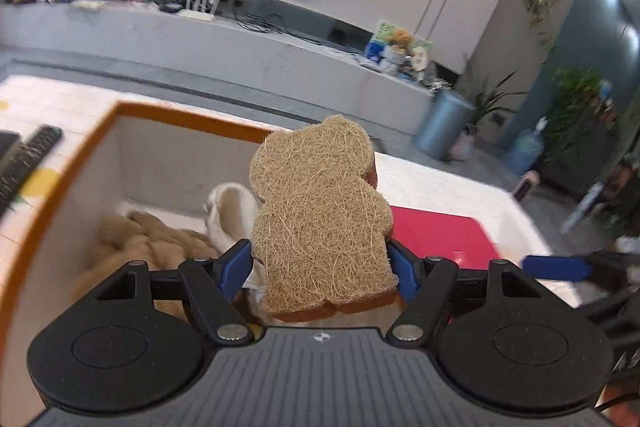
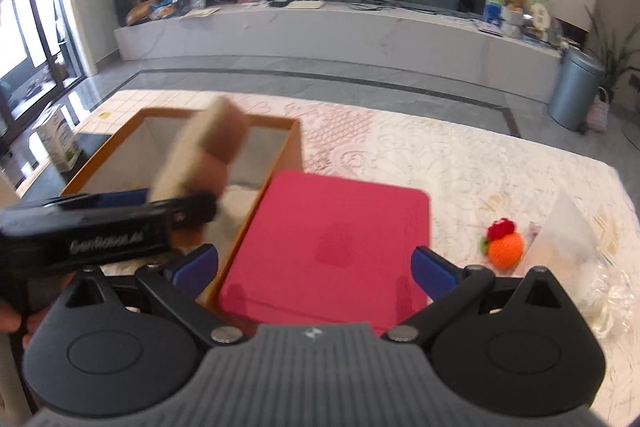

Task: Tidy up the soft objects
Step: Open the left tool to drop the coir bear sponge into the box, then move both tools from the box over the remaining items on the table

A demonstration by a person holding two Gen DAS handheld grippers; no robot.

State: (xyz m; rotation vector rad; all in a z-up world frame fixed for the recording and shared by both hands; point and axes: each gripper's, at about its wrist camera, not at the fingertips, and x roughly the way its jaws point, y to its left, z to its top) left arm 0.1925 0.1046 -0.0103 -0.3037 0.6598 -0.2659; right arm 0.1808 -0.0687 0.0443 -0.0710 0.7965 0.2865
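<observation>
A tan bear-shaped scrub sponge point(image 1: 320, 211) with a brown underside stands upright between the blue fingers point(image 1: 236, 267) of my left gripper point(image 1: 320, 269), which is shut on its sides. It hangs over the orange-rimmed box point(image 1: 168, 115), where a tan plush cloth point(image 1: 152, 239) and a white cloth point(image 1: 232, 207) lie. From the right wrist, the sponge point(image 2: 200, 151) and left gripper point(image 2: 100, 223) look blurred above the box point(image 2: 288, 147). My right gripper point(image 2: 316, 271) is open and empty over a pink board point(image 2: 332, 239). A crocheted orange toy point(image 2: 505, 245) lies on the table to its right.
A black remote point(image 1: 28, 159) lies left of the box, with a small carton point(image 2: 60, 139) near the table's left edge. Crumpled clear plastic point(image 2: 580, 251) sits at the right. The white patterned tablecloth point(image 2: 460, 155) spreads behind the board. A person's hand point(image 2: 12, 319) holds the left gripper.
</observation>
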